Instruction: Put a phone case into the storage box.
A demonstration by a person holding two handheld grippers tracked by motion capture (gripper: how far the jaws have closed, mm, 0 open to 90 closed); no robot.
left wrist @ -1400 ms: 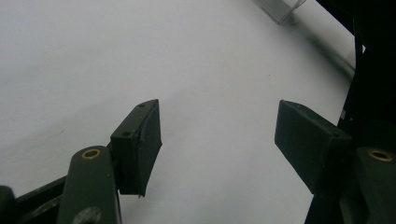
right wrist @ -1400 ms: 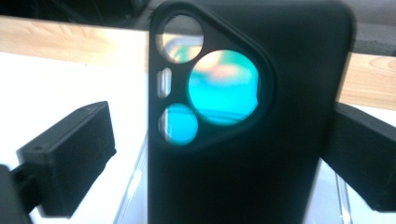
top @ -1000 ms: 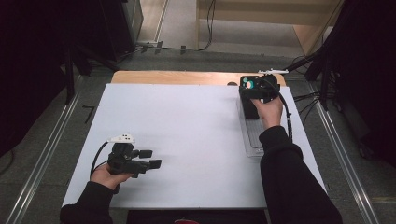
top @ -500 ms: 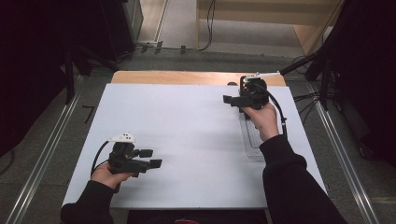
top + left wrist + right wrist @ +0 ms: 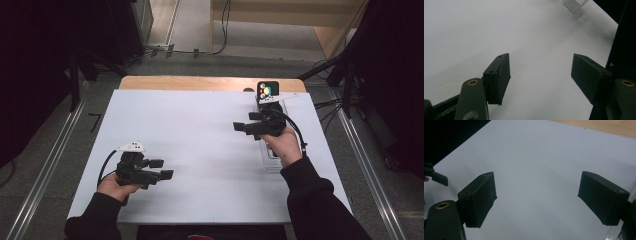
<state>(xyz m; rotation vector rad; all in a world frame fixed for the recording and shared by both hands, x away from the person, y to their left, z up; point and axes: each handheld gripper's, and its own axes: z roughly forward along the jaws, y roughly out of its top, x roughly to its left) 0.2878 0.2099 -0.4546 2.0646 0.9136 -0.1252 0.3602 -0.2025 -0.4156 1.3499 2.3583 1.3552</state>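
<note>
So the right claw [image 5: 239,128] is hanging over the white surface [image 5: 200,150] with its jaws pointing toward the middle, away from the stuff on the right edge. In the right gripper view both black pads stand well apart with nothing but bare white between them, though the jaws have just been closing a bit, so it's open and empty-handed. The thing it seems to be dealing with is the small black device with coloured round buttons on its face [image 5: 267,91], standing at the far end of a clear plastic tray [image 5: 272,162] that runs lengthwise front to back along the right side. That's the bit that matters: the device sits behind and to the right of the right claw, at the far right corner, so the claw is aimed the wrong way for it and I'd guess it has to swing back around to grab it. The left claw [image 5: 167,170] is parked near the front left, well apart from all that, jaws partly open and holding nothing, so the right hand [image 5: 285,147] is clearly the nearer one.
</note>
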